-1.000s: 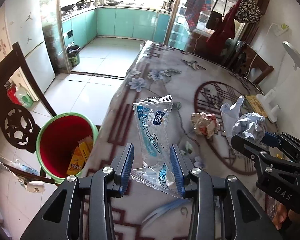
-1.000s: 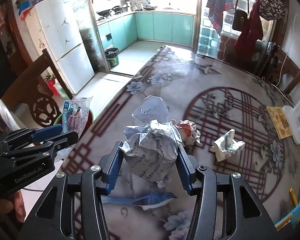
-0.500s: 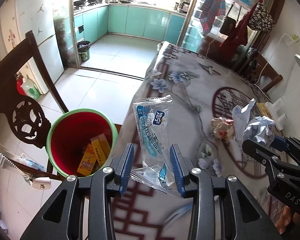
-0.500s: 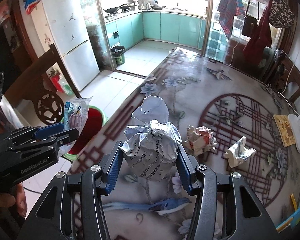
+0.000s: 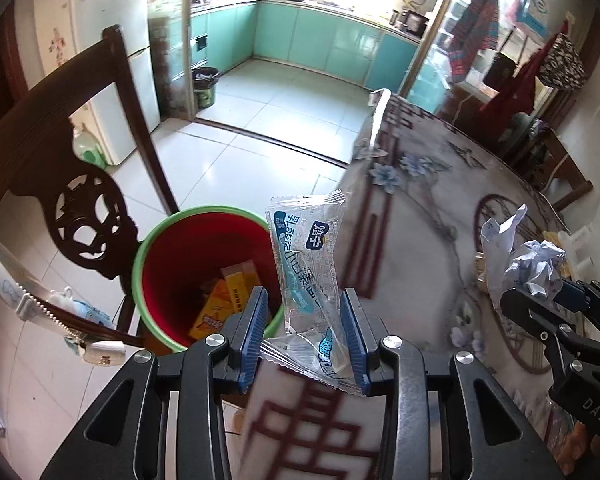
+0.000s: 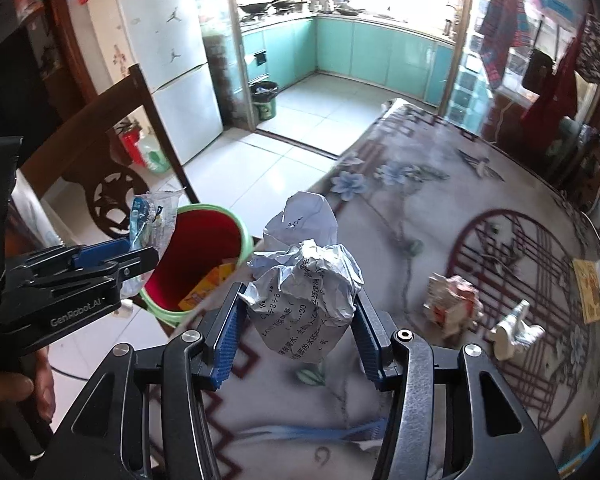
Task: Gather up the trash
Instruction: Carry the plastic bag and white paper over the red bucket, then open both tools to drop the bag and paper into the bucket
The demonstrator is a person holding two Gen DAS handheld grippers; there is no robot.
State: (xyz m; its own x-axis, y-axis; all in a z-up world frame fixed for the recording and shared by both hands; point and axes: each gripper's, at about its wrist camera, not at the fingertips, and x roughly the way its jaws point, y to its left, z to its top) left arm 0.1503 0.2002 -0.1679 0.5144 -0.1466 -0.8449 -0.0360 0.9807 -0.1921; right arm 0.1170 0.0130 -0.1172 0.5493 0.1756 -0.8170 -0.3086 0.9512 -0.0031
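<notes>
My left gripper is shut on a clear plastic wrapper with blue print, held upright over the table's left edge beside a red bin with a green rim on the floor. The bin holds orange and yellow boxes. My right gripper is shut on a crumpled ball of printed paper, above the table near the same edge. The bin also shows in the right wrist view. A crumpled pink wrapper and a white scrap lie on the table.
The table has a floral cloth with a dark red round pattern. A dark wooden chair stands just left of the bin. A white fridge and a tiled kitchen floor lie beyond. A yellow card lies at the table's right.
Both grippers have moved left toward the table edge, each keeping its hold. The bin now sits closer and more central in both views.
</notes>
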